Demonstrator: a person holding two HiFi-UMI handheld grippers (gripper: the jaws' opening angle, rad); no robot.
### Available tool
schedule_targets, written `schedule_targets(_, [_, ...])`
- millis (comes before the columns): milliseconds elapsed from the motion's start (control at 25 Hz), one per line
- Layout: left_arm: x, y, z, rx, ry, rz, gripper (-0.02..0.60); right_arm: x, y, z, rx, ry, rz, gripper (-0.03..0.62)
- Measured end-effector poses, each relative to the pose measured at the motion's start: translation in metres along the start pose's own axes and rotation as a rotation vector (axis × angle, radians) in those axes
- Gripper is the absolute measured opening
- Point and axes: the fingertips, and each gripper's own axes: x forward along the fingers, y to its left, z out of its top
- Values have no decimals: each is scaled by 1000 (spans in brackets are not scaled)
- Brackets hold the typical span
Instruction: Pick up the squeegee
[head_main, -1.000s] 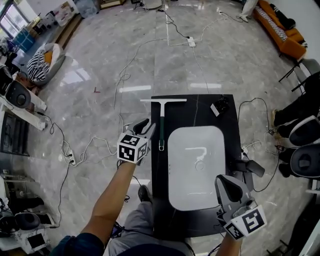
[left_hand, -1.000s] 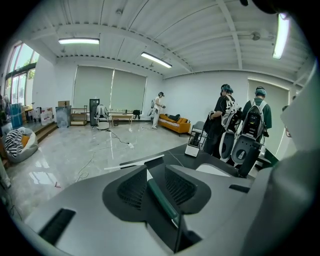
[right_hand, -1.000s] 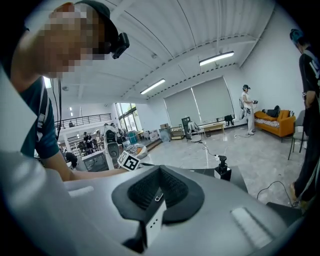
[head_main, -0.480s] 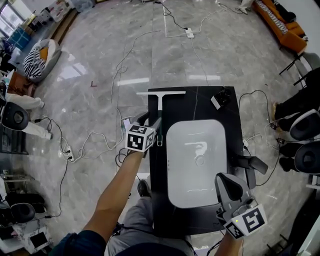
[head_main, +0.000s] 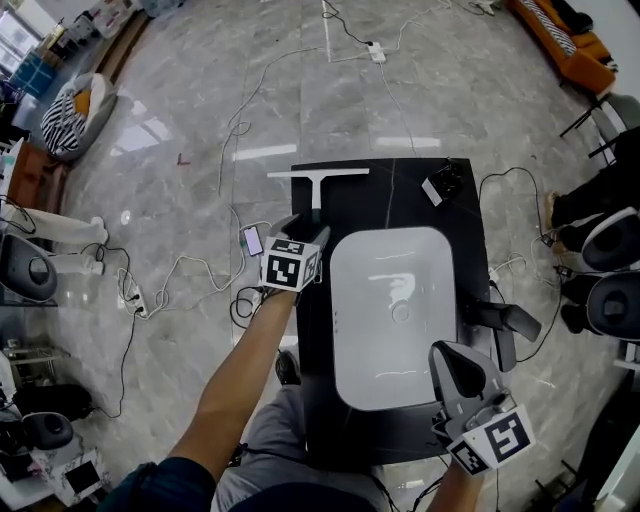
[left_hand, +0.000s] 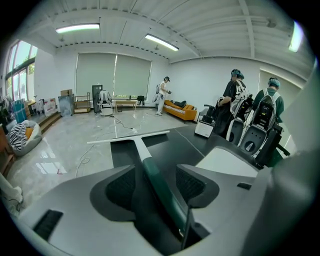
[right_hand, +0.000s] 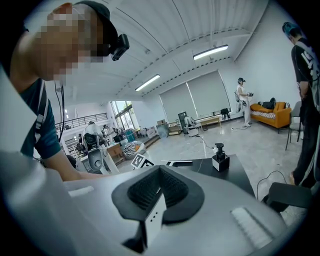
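Lying on the black table (head_main: 400, 195) left of a white basin (head_main: 392, 320), the squeegee (head_main: 317, 180) is seen with its green handle set between the jaws of the left gripper (head_main: 303, 230). Those jaws have just been opening and are spread apart, not pressed on the handle. The right gripper (head_main: 450, 362) is seen with jaws together, nothing held.

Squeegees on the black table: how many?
1. The squeegee lies near the table's left edge, blade at the far end; its green handle sits between the left gripper's jaws, which have just been opening. No others visible.
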Motion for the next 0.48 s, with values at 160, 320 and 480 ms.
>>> schedule_targets(160, [8,-6,-5,14,23,14,239,-4,0,-1,3,-2,-4,9])
schedule_targets(320, [19,-8,-13,29,71,32,239,-7,0,-1,7,-3,-7,9])
schedule_targets(480, [25,-7,-22,39,88,46,238,-12,4,3,9,-8,-9,9])
